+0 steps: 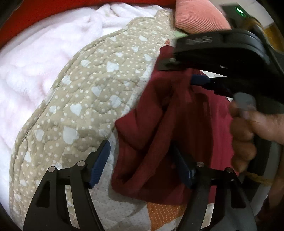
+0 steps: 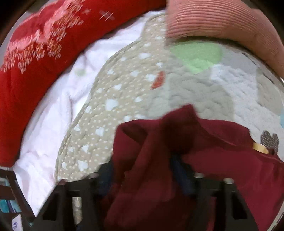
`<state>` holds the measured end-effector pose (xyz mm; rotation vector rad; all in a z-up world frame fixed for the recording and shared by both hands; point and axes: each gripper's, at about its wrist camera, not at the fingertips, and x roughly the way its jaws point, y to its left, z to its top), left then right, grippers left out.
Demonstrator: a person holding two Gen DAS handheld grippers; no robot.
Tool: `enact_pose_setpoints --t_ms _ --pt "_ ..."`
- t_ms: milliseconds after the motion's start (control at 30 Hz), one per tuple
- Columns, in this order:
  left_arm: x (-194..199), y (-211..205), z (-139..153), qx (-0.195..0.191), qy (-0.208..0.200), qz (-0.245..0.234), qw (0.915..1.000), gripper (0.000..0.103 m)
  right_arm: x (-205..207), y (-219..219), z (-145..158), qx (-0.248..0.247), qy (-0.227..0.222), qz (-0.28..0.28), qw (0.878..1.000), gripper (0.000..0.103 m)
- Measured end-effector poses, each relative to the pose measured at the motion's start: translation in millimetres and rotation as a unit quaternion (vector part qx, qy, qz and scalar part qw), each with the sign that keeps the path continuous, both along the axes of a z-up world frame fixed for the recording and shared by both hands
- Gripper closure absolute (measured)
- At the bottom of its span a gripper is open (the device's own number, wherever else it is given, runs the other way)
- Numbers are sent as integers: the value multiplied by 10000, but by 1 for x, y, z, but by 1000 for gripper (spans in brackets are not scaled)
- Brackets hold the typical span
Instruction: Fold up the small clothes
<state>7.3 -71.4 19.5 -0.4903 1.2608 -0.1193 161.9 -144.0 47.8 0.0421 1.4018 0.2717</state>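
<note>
Dark red garment [image 1: 159, 128] bunched on the heart-patterned quilt [image 1: 85, 92], its long axis running from the near edge up and away toward the pink cushion [image 1: 198, 16]. Left gripper [image 1: 142, 163] standing apart over the garment's near-left corner, cloth lying between the blue pads but not visibly pinched, so released by the look of it and nearer to that corner. Right gripper [image 2: 142, 176] down on the far fold with red cloth between its pads; too blurred to tell if clenched.
</note>
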Motion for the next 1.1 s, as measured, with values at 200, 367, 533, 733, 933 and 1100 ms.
enact_pose_setpoints --t_ms 200,367,533,733,933,1100 --pt "-6 -33 47 69 -325 -655 9973 79 -12 -72 33 1438 118 -679 9872 87" --pt "-27 -91 106 -19 -772 -1284 9887 82 -38 -144 82 1800 -258 -838 9797 88" --pt "-50 -184 131 -214 -974 -2173 9710 82 -69 -219 115 1646 -509 -1065 9793 88" --pt "-57 -280 99 -221 -832 -2912 9528 83 -103 -316 105 1273 -521 -1754 9749 89" --pt "-43 -319 63 21 -595 -3191 9458 83 -106 -357 47 804 -291 -2305 9693 89" --pt "-45 -302 87 -185 -285 -3410 9394 54 -119 -375 58 1014 -614 -2540 9599 69"
